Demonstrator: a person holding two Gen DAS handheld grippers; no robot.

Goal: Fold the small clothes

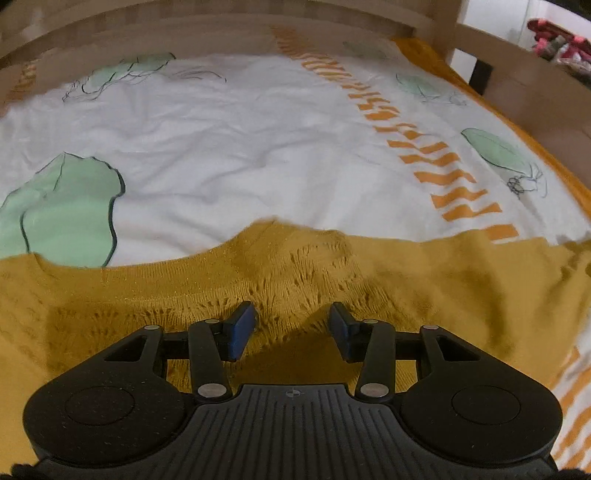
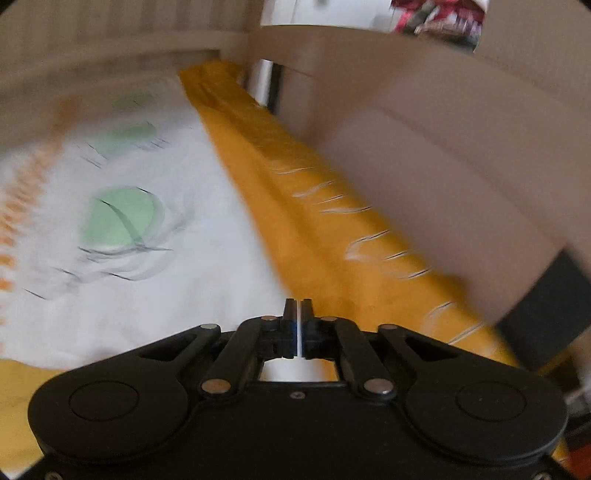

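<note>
A mustard-yellow knit sweater (image 1: 369, 280) with an openwork pattern lies spread across the near part of a bed, its ribbed edge toward the white sheet (image 1: 221, 147). My left gripper (image 1: 293, 317) hovers just over the sweater, its blue pads (image 1: 242, 328) well apart with only the knit showing beneath them. In the right wrist view, which is blurred, my right gripper (image 2: 298, 308) is shut with nothing seen between its fingers. It hangs above the white sheet (image 2: 166, 302) near its yellow border (image 2: 295, 206). A corner of mustard fabric (image 2: 22, 384) shows at the lower left.
The sheet carries green leaf prints (image 1: 66, 206) and an orange striped band (image 1: 436, 162). A wooden bed frame (image 1: 221, 33) runs along the far side, and a wooden side rail (image 2: 424, 166) stands at the right. Red patterned fabric (image 1: 554, 40) lies beyond the frame.
</note>
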